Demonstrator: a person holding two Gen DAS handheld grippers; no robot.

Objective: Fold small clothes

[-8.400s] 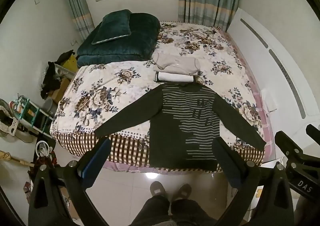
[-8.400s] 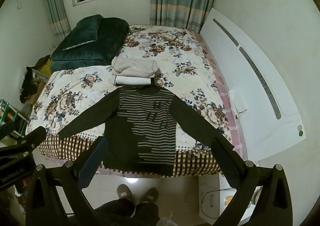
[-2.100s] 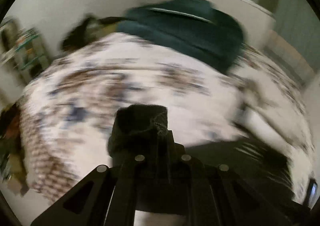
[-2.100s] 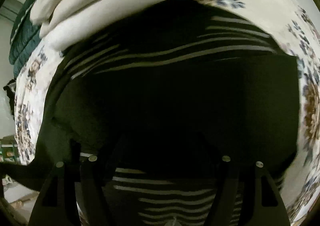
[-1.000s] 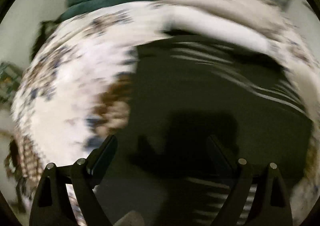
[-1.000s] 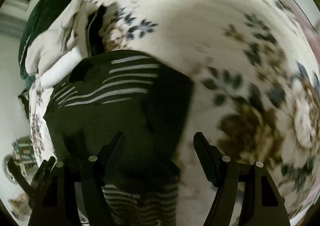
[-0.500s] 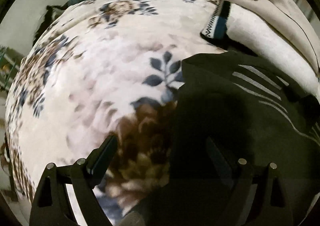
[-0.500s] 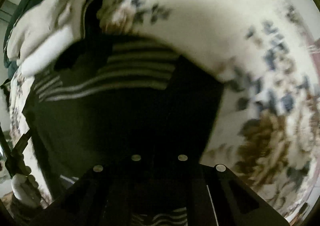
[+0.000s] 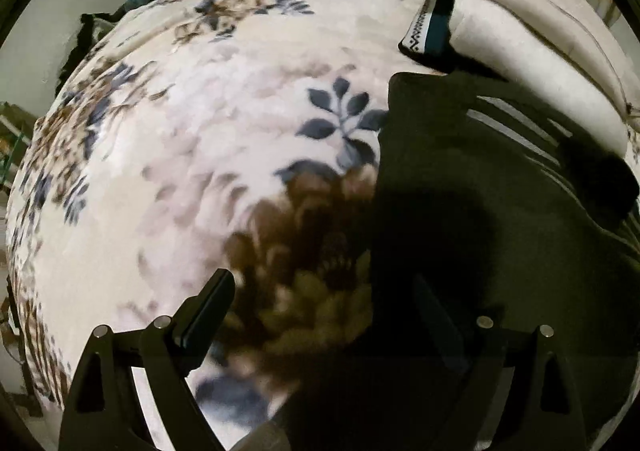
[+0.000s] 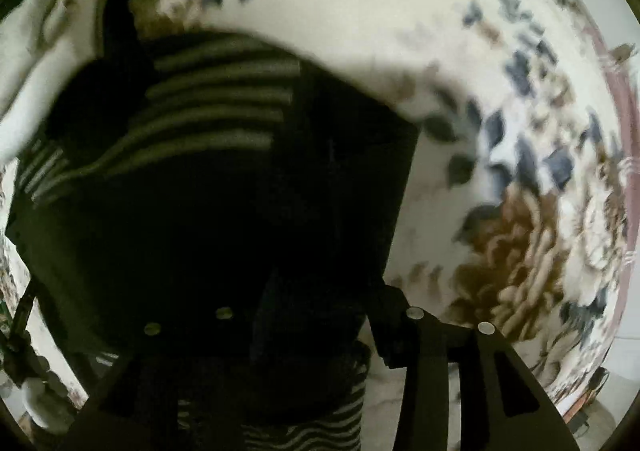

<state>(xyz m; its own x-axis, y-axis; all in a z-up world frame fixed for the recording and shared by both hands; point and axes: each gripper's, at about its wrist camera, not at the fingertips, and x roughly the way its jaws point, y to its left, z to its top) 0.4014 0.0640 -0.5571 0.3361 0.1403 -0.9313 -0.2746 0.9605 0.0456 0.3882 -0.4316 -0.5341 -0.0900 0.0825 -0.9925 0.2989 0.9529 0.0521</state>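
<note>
A: Where is the striped sweater (image 9: 500,219) now?

B: Flat on the floral bedspread (image 9: 200,131), its sleeves folded in over the body so both side edges run straight. Its long axis runs away from the person toward the stack of folded clothes (image 9: 532,51), which lies just beyond the collar end.

A: And the left tool (image 9: 320,315)?

B: Its jaws stand wide apart with nothing in them. It sits right over the sweater's left edge: one finger over the bedspread, the other over the dark cloth. So the edge passes between the fingers, running lengthwise away from the tool.

A: The right tool (image 10: 316,315)?

B: It points down over the sweater's right side in the right wrist view (image 10: 224,191), and its jaws have just been opening, now about half apart. Dark cloth lies between the fingers, but that area is too black to tell whether the pads press on it.

A: So which hand is better placed?

B: I'd judge them even, each at its own side edge near the shoulders. The next fold probably goes along the long axis, so both tools need the same end.
</note>
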